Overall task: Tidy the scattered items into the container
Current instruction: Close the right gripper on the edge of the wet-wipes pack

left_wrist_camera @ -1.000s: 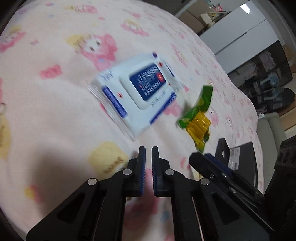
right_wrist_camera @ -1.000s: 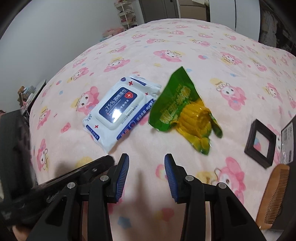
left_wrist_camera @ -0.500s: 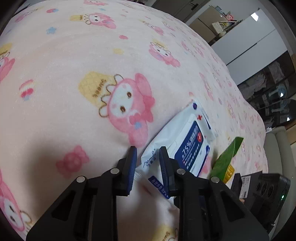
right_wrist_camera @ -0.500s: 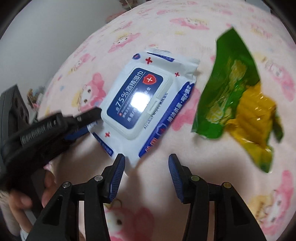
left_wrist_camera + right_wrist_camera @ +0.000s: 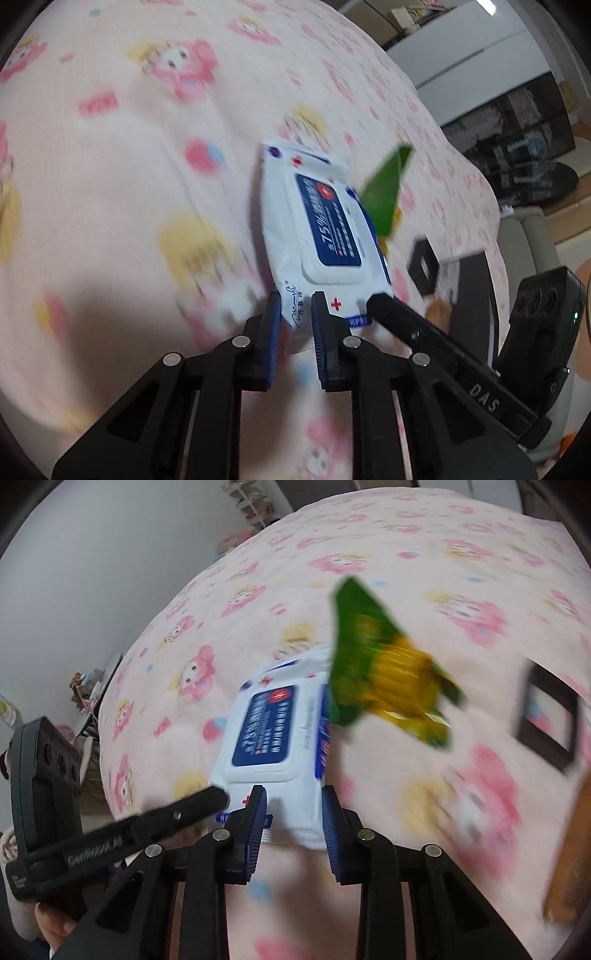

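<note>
A white and blue wet wipes pack (image 5: pixel 321 229) lies lengthwise ahead of me on the pink cartoon-print blanket (image 5: pixel 129 155). My left gripper (image 5: pixel 296 295) is closing, and its pads pinch the pack's near left corner. My right gripper (image 5: pixel 293 790) is closing too, with the near edge of the wipes pack (image 5: pixel 273 731) filling the gap between its pads. One right finger (image 5: pixel 380 301) shows beside the left one. A green and yellow snack bag (image 5: pixel 384 672) rests against the pack's far right side. The pack stays sharp while the blanket blurs.
A black square frame (image 5: pixel 546 723) lies to the right on the blanket. A wooden comb (image 5: pixel 569 849) sits at the right edge. A dark box with a white label (image 5: pixel 469 273) stands beyond the frame. A hand (image 5: pixel 51 926) holds the left tool.
Both grippers came in on the wipes pack and narrowed onto its near edge. The pack has swung so that its short end faces me, and the snack bag now touches it.
</note>
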A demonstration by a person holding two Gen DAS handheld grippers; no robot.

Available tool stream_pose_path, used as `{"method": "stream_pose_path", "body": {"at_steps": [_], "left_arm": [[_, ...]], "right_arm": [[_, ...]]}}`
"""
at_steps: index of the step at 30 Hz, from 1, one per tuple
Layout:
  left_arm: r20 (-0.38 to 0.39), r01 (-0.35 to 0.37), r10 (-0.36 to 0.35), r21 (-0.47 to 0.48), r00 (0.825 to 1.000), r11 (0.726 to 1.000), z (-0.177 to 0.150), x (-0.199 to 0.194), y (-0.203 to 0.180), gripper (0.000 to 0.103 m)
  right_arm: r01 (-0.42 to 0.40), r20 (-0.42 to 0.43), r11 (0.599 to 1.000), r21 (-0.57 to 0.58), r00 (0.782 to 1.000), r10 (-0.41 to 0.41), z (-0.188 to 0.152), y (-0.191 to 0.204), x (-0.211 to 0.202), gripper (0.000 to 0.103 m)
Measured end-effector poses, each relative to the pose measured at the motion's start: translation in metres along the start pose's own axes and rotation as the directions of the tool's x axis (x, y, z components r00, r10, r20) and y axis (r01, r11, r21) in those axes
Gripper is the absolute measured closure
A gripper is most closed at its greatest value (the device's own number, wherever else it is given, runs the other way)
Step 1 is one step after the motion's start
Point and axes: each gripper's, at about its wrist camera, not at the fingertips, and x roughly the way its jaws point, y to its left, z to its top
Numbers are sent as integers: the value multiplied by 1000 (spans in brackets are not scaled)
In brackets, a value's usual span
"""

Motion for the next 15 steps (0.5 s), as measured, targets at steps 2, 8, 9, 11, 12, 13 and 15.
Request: {"method": "stream_pose_path", "body": {"at_steps": [2, 8, 9, 11, 12, 13, 15], "left_arm": [[-53, 31, -30, 12, 998, 999, -28, 5, -12, 88], [-142, 65, -60, 31, 988, 997, -69, 21, -23, 88], [-144, 63, -57, 38, 988, 997, -69, 21, -24, 88], [-121, 49, -40, 70, 992, 996, -62, 16, -30, 88], [-103, 35, -25, 90, 994, 995, -58, 12, -33, 87], [-77, 12, -4, 113, 997, 994, -52, 9, -36, 86], [-26, -26, 30, 146, 999, 989, -36, 5, -40, 86]], "right_arm": [[29, 11, 1000, 8, 1000, -29, -19, -12, -20, 77], [70, -6, 992, 102, 998, -70, -65, -54, -54, 77], [75, -10, 990, 117, 997, -75, -69, -58, -55, 77], [85, -20, 985, 147, 996, -83, -78, -66, -58, 77], [90, -25, 983, 162, 996, -87, -83, -70, -59, 76], [95, -30, 980, 175, 995, -91, -87, -73, -60, 76], [102, -43, 980, 168, 994, -96, -90, -70, -56, 76]]}}
